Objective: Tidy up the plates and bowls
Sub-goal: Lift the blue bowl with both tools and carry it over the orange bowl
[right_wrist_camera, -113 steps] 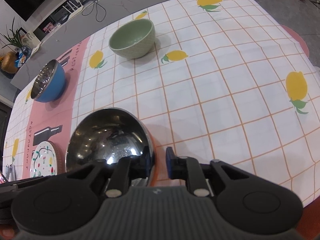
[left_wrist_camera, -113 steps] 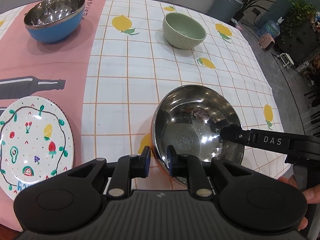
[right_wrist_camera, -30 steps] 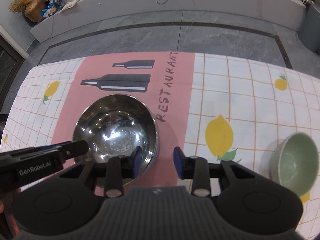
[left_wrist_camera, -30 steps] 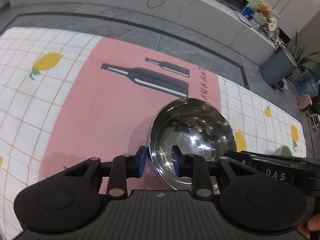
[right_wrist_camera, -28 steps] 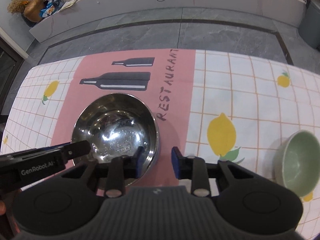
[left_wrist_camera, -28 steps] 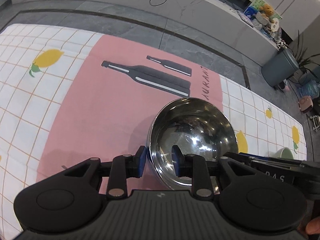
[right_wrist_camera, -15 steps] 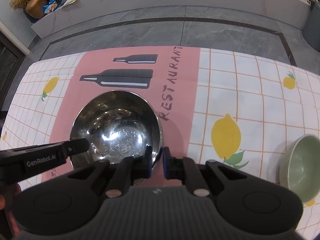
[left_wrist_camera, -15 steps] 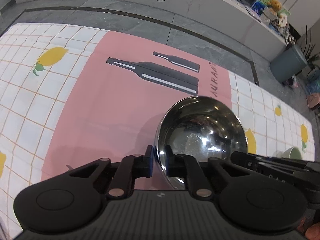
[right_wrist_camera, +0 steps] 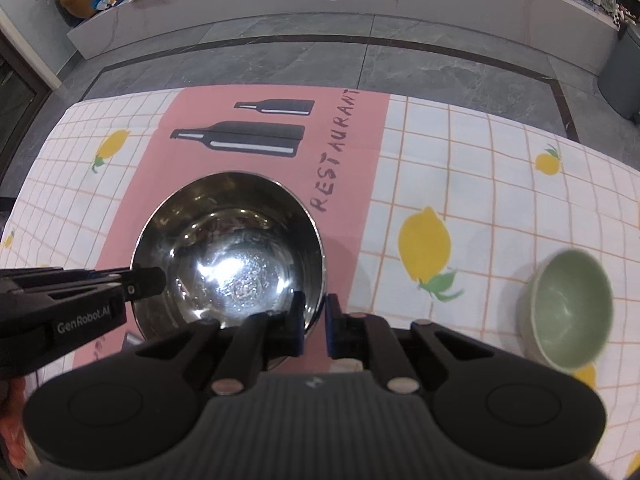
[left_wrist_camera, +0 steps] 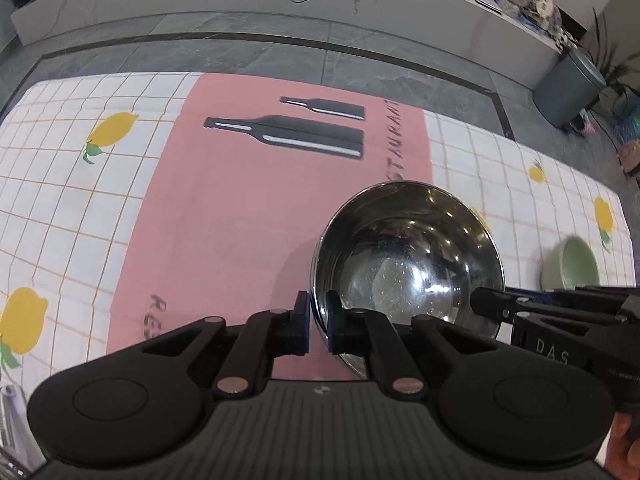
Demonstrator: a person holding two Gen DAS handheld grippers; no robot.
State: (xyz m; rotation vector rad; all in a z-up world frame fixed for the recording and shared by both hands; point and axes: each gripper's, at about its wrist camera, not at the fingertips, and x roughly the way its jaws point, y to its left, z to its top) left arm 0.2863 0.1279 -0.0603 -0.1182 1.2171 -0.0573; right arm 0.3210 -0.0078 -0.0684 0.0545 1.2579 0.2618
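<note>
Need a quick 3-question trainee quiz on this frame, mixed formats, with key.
1. True or false: both the left gripper and the right gripper are clamped on the rim of the steel bowl.
2. Multiple choice: the steel bowl is over which part of the tablecloth? A) pink band B) a lemon print C) bare floor
3. Fill in: the other bowl in view, to the right of the steel one, is coloured ____.

Key: 1 true; 2 A; 3 green.
</note>
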